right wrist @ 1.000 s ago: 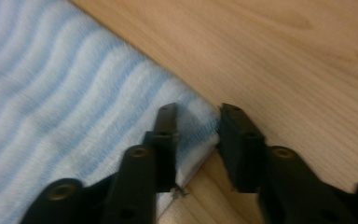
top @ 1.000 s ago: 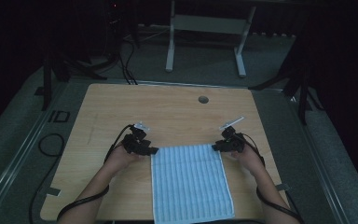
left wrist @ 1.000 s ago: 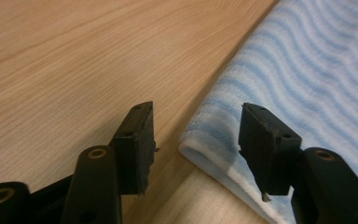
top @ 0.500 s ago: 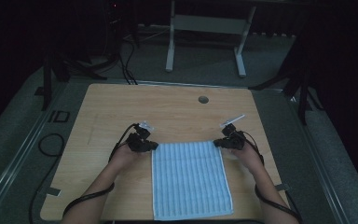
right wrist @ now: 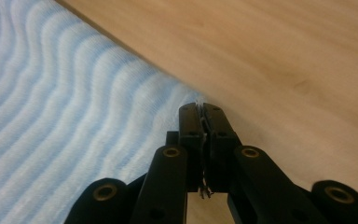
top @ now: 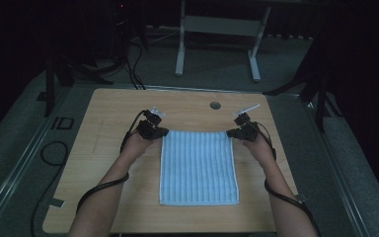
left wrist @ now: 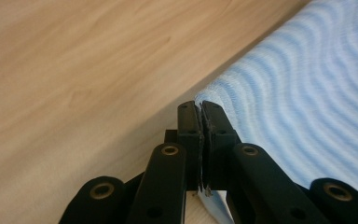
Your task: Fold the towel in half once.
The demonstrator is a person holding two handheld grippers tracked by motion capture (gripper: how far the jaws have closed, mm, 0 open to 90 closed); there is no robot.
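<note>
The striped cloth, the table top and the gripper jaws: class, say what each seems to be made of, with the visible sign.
Striped cloth: looks like woven cotton towelling, matt, with soft ribbed blue and white stripes and a stitched hem.
Table top: pale wood grain, smooth with a low sheen; probably laminate or veneer.
Left gripper and right gripper jaws: matt black, likely moulded plastic, with brass-coloured rivets.

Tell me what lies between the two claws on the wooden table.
The far edge of the light blue striped towel spans from the left claw to the right claw, each shut on a corner, in the high view. Nothing else lies there.
</note>
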